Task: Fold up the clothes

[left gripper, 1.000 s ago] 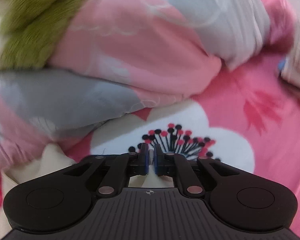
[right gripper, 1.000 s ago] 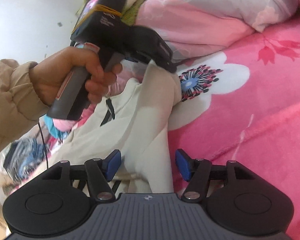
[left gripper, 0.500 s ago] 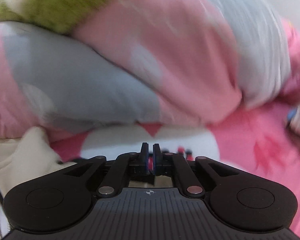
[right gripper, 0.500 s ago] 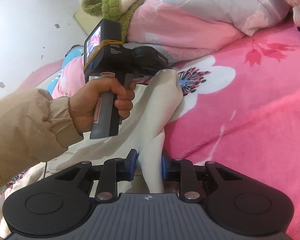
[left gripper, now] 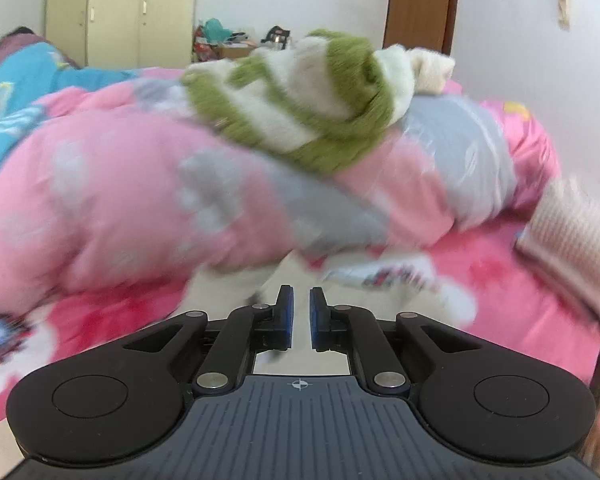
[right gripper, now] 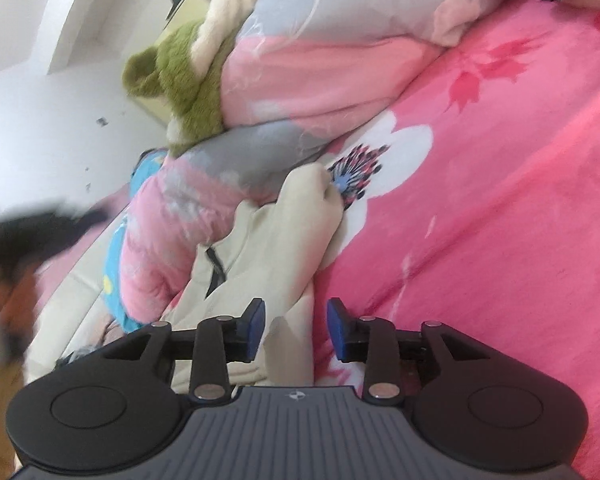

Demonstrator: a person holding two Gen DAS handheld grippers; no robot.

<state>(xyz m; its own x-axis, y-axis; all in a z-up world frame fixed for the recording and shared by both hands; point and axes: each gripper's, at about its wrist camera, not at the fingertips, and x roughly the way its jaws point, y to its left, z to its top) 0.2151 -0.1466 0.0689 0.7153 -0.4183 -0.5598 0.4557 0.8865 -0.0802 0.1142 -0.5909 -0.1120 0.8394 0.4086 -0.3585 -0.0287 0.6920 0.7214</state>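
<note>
Lay as a soft, matte cream cotton garment (right gripper: 284,240) on the plush pink flowered blanket (right gripper: 500,200), long axis running from the right gripper (right gripper: 296,330) toward twelve o'clock, ending against the puffy pink-and-grey quilt (right gripper: 300,92). Had just been opening: right jaws stood partly apart, the cream fold between them, pads not pressing. Left gripper (left gripper: 300,318), nearly closed on nothing, hung farther off, blurred at nine o'clock.

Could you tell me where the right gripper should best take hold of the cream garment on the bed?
Probably the folded edge of the cream garment lying between the open right gripper, approached straight ahead: that ridge stands above the pink blanket.
</note>
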